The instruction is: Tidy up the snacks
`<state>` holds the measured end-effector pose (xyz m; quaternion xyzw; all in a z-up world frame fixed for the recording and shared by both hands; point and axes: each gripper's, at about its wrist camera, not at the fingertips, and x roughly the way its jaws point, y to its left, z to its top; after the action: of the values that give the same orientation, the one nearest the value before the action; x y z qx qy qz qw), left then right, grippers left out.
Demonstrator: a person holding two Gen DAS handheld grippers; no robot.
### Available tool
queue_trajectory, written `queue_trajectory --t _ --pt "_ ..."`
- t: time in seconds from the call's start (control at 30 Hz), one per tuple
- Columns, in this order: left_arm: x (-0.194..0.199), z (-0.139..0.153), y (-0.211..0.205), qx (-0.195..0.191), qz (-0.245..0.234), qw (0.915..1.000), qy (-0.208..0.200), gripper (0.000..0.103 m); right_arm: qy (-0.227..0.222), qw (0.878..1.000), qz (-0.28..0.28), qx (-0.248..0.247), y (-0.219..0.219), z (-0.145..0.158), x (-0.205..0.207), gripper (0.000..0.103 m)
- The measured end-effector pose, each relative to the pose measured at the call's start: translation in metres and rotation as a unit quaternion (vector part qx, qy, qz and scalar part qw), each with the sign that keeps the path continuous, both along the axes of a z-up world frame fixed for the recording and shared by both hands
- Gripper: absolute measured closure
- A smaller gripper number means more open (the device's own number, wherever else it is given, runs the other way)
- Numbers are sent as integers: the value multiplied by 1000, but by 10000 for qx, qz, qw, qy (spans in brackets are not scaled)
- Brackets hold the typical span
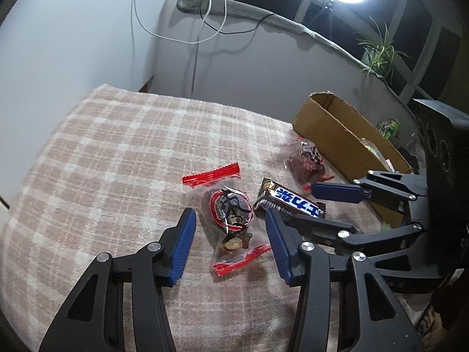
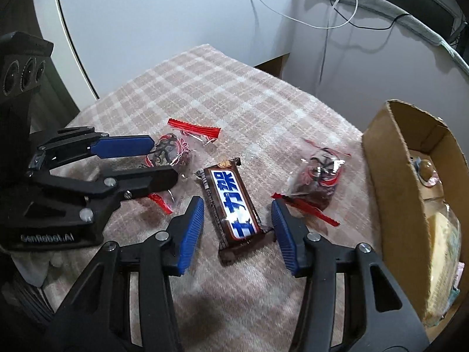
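Two hand-held grippers poised over snacks on a plaid blanket (image 1: 117, 152). The left gripper (image 1: 231, 246) stands with its fingers spread wide and empty, straddling a clear packet with red crimped ends (image 1: 231, 211) that lies flat between its blue pads (image 1: 184, 246). The right gripper (image 2: 237, 231) is likewise spread and holds nothing; the chocolate bar (image 2: 231, 202) in a brown and blue wrapper lies between its fingers, its near end level with the pads. A second clear packet (image 2: 318, 182) rests to the right of the bar, near the cardboard box (image 2: 390, 158), which already contains other wrapped items. The step in hand appears to be a double pick. For a sound grasp, each gripper should probably descend until the pads flank the item's middle, then close across the narrow width; the crinkly film may slip, so the bulky filled part is likely a better hold than the flat sealed ends.
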<state>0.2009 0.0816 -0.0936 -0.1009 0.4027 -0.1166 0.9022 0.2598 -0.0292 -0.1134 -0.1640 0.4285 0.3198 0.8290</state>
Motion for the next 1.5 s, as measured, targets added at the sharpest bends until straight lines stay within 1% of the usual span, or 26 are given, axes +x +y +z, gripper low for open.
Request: queue_trajectory --t 0.03,0.07,0.1,0.17,0.27,0.37,0.4,0.43,0.6,0.8,1.07,1.3,1.5 --pt "0 -1 -1 26 -13 10000 10 55 5 10000 6 -26 1 -2 1 53" --pt "1 -2 -3 49 -20 10000 28 58 33 10000 8 -20 2 -3 2 54" --pt "3 -2 -3 57 -15 10000 46 60 57 10000 9 -14 2 -4 3 55" --pt "5 -4 -2 34 -11 10000 91 60 88 10000 11 -29 2 -6 4 58" --pt "6 -7 -2 42 -25 9999 132 60 60 10000 10 -58 3 -7 3 60" --pt "7 -10 -5 87 -73 9998 182 66 54 10000 -1 -75 3 -6 3 71" --pt "8 -11 -5 91 -80 9997 201 69 61 10000 -7 -73 3 -6 3 72" --pt "9 -12 -5 88 -84 9997 210 69 59 10000 -21 -67 2 -6 2 73" --pt "8 -12 -4 78 -74 9998 184 72 86 9999 -114 28 -2 -4 0 73" --pt "7 -9 -1 45 5 9999 100 72 15 9997 -182 177 -10 8 -8 73" --pt "1 10 -4 14 -3 9999 -147 72 -157 9992 -238 269 -26 27 -17 73" --pt "3 27 -21 -46 -121 9994 -326 72 -341 9977 -444 376 -55 44 -21 73" --pt "3 42 -47 -2 -326 9984 -468 72 -485 9953 -692 478 -86 60 -23 73"
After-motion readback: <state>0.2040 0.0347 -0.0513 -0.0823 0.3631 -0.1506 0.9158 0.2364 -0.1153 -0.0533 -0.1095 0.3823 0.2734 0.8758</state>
